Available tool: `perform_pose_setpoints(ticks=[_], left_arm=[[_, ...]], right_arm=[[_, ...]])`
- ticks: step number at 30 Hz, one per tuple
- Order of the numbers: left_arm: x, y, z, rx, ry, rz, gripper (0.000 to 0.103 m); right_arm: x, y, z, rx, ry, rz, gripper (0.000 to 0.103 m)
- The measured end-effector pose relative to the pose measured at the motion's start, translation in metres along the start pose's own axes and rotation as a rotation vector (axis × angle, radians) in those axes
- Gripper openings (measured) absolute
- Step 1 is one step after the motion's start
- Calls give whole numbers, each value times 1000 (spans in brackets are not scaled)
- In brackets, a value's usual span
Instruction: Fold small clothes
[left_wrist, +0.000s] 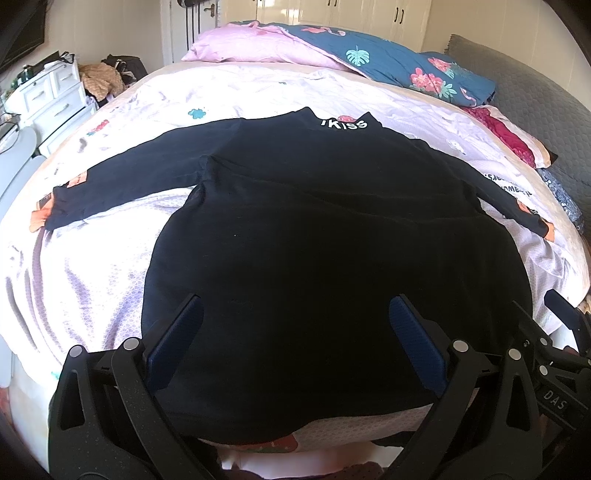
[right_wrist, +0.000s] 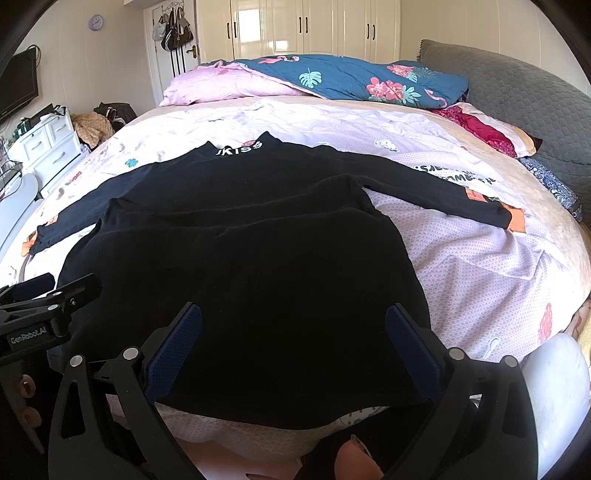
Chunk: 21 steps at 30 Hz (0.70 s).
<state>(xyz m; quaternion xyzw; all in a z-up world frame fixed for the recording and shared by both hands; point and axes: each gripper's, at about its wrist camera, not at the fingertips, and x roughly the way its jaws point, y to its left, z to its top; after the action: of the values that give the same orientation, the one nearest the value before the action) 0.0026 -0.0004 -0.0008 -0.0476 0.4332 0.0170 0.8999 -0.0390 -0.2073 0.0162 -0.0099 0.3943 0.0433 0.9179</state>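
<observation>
Both claws wide apart over the hem of the black top (left_wrist: 314, 229), nothing gripped yet.

Left gripper (left_wrist: 295, 332) and right gripper (right_wrist: 293, 332) hover at the top's near edge; it lies flat on the bed (left_wrist: 92, 273), sleeves spread. Pinch each hem corner low, likely both layers, lift evenly, fold toward the collar. Beyond the top: floral quilt (right_wrist: 351, 79), then white wardrobe (right_wrist: 303, 26).

The left gripper (left_wrist: 295, 314) is black plastic with 2 dark blue ribbed pads (left_wrist: 413, 339) and round silver screws. The right gripper (right_wrist: 293, 325) looks the same. White letters on the left one's side read "GenRobot.AI".
</observation>
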Motion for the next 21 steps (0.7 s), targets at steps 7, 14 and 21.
perform_pose_setpoints(ticks=[7, 14, 21], left_arm=[[3, -3, 5, 5, -3, -3, 94], [8, 1, 14, -7, 7, 1, 94], [13, 4, 37, -19, 2, 18, 94]], right_arm=[[3, 0, 4, -3, 2, 1, 99], [10, 0, 14, -1, 5, -7, 99], [18, -6, 33, 17, 7, -11, 99]])
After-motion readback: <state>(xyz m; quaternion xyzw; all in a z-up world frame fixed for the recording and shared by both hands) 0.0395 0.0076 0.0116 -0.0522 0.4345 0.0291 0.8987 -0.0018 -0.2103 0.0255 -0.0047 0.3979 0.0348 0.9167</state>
